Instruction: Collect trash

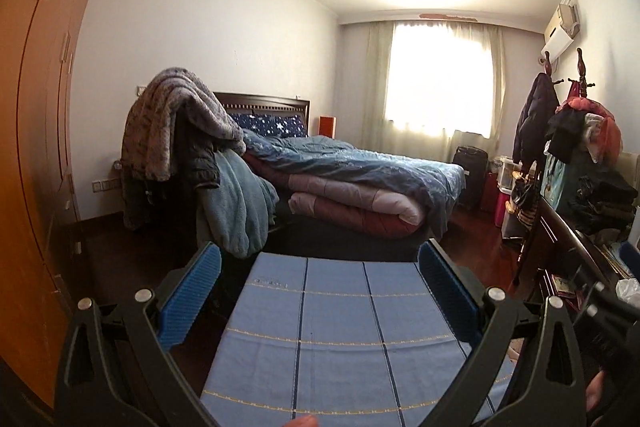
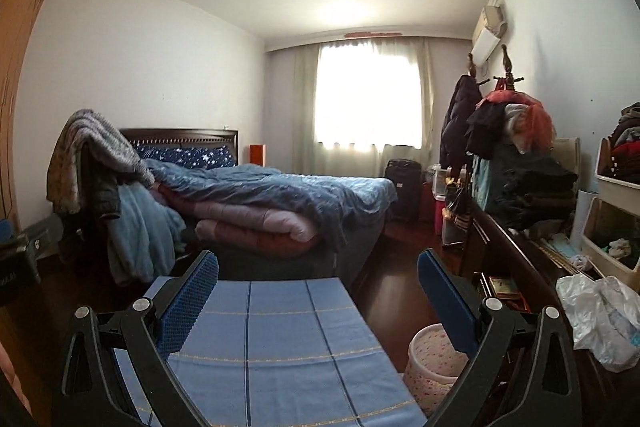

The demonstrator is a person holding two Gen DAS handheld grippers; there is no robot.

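Both sets of jaws stood wide apart and held nothing: the left gripper (image 1: 319,289) and the right gripper (image 2: 318,297) hung level over a table covered in a blue checked cloth (image 2: 280,339). Just right of the table, low on the floor, sat a pink speckled wastebasket (image 2: 434,359). Further right, a crumpled white plastic bag (image 2: 600,319), probably the trash, lay on the dark dresser (image 2: 516,247) among clutter. Reaching for it risked snagging neighbouring items, or pinching only a loose fold that slipped free.
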